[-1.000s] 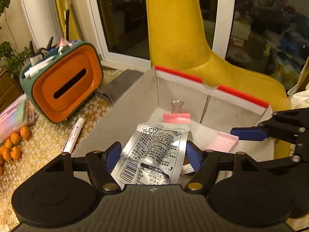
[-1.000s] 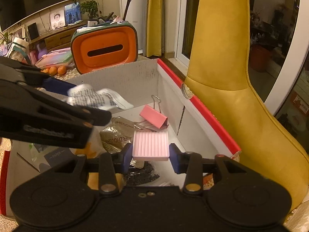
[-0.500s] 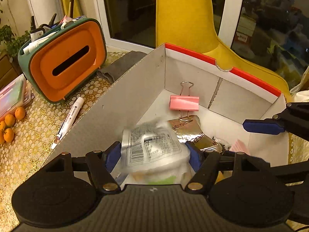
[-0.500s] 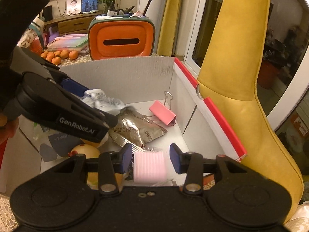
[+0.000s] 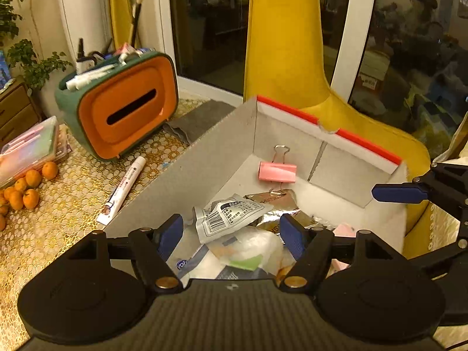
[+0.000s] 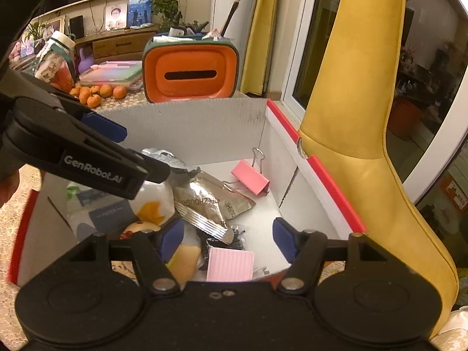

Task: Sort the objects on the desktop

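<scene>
Both grippers over the cardboard box (image 6: 204, 125). Right gripper (image 6: 226, 235): fingers opening, pink ribbed pad (image 6: 230, 264) lying loose below them at 6 o'clock. Left gripper (image 5: 231, 234): fingers apart, touching nothing; silver sachet (image 5: 231, 215) lies on the box's pile.

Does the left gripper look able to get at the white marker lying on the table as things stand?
Probably yes: the left gripper is open and empty, and the white marker lies exposed beside the cardboard box, with nothing on it.
</scene>
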Action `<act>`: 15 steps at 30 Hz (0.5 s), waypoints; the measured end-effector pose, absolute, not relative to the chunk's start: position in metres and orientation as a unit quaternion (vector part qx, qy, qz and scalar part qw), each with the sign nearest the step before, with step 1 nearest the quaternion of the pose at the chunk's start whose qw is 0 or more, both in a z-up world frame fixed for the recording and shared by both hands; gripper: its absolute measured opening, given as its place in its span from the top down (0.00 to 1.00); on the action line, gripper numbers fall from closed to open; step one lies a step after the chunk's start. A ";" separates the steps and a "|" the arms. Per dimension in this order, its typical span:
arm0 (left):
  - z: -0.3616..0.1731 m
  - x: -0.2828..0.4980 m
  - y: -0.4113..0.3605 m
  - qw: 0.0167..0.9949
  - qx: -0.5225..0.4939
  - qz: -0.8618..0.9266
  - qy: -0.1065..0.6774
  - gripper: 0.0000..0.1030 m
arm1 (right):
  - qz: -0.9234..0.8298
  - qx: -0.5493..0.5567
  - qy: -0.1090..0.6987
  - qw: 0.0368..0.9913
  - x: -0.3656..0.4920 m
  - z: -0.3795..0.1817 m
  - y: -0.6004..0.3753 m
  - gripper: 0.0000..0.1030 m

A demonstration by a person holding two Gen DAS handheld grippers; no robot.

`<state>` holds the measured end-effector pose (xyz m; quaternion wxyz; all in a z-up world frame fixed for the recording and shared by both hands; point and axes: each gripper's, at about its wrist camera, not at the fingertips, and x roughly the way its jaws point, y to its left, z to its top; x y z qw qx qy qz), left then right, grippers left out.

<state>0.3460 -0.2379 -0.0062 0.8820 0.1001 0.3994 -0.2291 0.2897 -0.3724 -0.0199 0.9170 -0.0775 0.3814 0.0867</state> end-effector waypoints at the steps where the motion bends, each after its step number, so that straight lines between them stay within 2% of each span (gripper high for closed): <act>1: -0.003 0.342 -0.236 0.885 0.098 -0.228 0.395 0.30 | 0.088 -0.075 0.379 0.918 0.287 -0.017 -0.373 0.30; 12: 0.020 0.293 -0.215 0.898 0.084 -0.219 0.372 0.30 | 0.105 -0.044 0.360 0.926 0.259 0.005 -0.374 0.24; 15: 0.025 0.279 -0.208 0.905 0.081 -0.215 0.359 0.23 | 0.113 -0.038 0.355 0.927 0.249 0.010 -0.373 0.22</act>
